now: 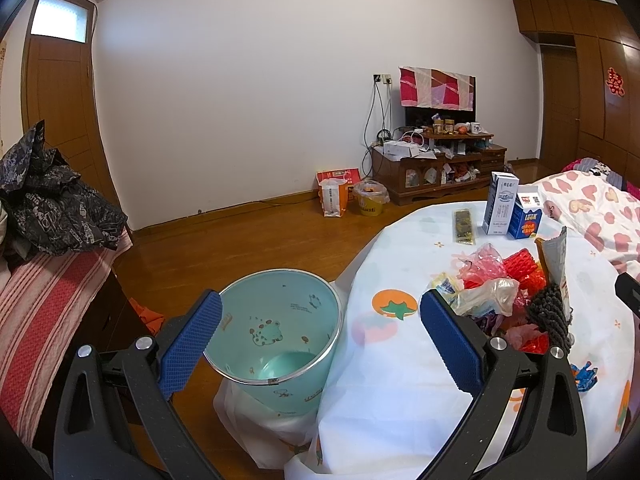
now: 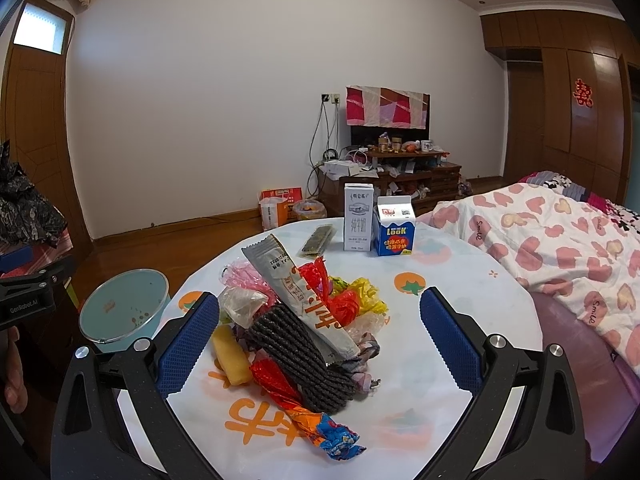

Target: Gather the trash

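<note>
On the round table [image 2: 460, 320], draped in a white cloth printed with orange fruit, a heap of trash [image 2: 304, 320] is sitting near the front edge, and nothing is being carried yet, so the collecting looks to be only starting. The right gripper [image 2: 320, 344] is hanging just above the heap with its jaws spread wide on either side of a dark knitted strip [image 2: 296, 356] and a grey snack wrapper [image 2: 296, 288] lying over it; neither blue pad appears to be touching anything. The left gripper [image 1: 320, 344] is also standing with jaws spread and holding nothing, poised between the table's rim and a mint-green bin [image 1: 280, 332] that is standing on the floor just beside the table, its mouth open and seemingly without contents. The next move, I judge, calls for lowering the right jaws around one loose piece, pinching it without dragging the rest, then swinging it left over the bin. Two milk cartons [image 2: 376, 224] and a small dark packet [image 2: 318, 240] are standing well apart at the far side; whether they count as trash is unclear. What is lying underneath the heap is hidden, and the bin's base is cut off behind the tablecloth and the gripper.
</note>
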Available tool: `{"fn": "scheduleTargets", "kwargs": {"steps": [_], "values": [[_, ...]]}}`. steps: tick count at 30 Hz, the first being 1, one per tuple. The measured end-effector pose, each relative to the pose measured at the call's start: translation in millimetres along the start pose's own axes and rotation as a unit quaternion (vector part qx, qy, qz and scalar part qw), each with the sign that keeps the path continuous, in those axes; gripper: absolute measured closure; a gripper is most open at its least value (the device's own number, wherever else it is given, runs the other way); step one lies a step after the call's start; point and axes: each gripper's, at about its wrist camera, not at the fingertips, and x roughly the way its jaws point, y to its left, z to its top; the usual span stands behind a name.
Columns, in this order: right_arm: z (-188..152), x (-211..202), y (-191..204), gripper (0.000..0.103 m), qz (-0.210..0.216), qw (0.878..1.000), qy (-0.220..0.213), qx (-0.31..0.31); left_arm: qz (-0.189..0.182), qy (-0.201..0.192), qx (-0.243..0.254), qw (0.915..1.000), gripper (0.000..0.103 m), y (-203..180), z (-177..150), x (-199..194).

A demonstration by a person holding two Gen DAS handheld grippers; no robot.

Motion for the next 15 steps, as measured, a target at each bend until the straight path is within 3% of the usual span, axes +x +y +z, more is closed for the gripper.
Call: {"fn": "scheduleTargets", "kwargs": {"steps": [15], "values": [[-4,8,-10,0.004,-0.012,1.0,0.005,0.006,0.009,0.012,0.009,0.9999,0.006,-9,-7,13]]}}
